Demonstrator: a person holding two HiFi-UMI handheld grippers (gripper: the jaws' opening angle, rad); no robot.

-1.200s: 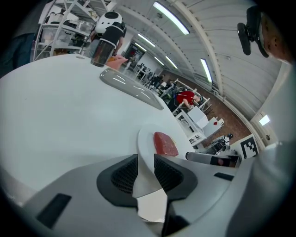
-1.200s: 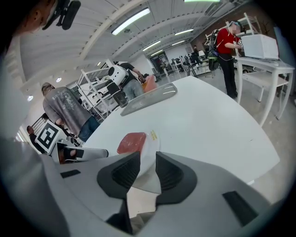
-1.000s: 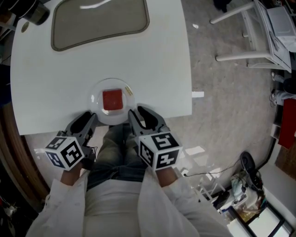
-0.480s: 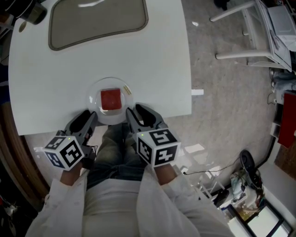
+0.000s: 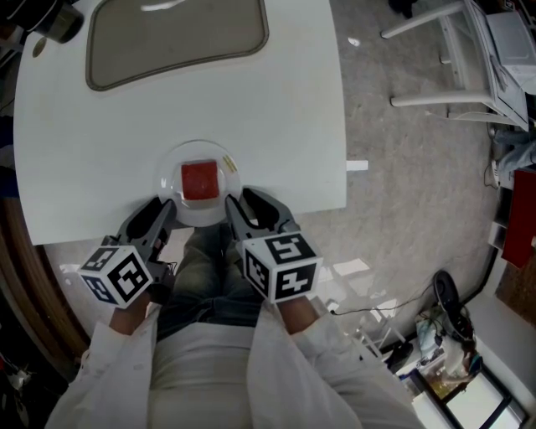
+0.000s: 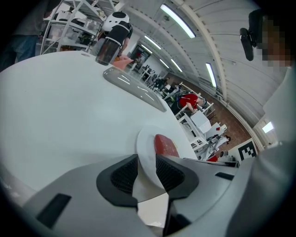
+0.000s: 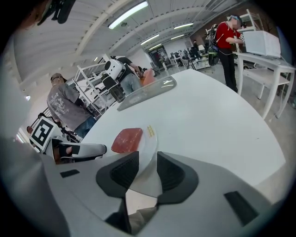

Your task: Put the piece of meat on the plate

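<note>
Left gripper (image 5: 159, 211) and right gripper (image 5: 243, 199) tilt down at the surface's (image 5: 251, 109) near edge, fingers just opened wide, plate (image 5: 167, 180) rim in each gap, meat (image 5: 199, 180) on it.

A large lab hall: strip lights (image 7: 128, 14) on an arched ceiling, white racks (image 7: 90, 78), a person (image 7: 226, 44) at another counter (image 7: 268, 60).

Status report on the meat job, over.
Left gripper and right gripper just opened, rim of plate between jaws, ungripped. Meat on plate. Nothing blocking.
</note>
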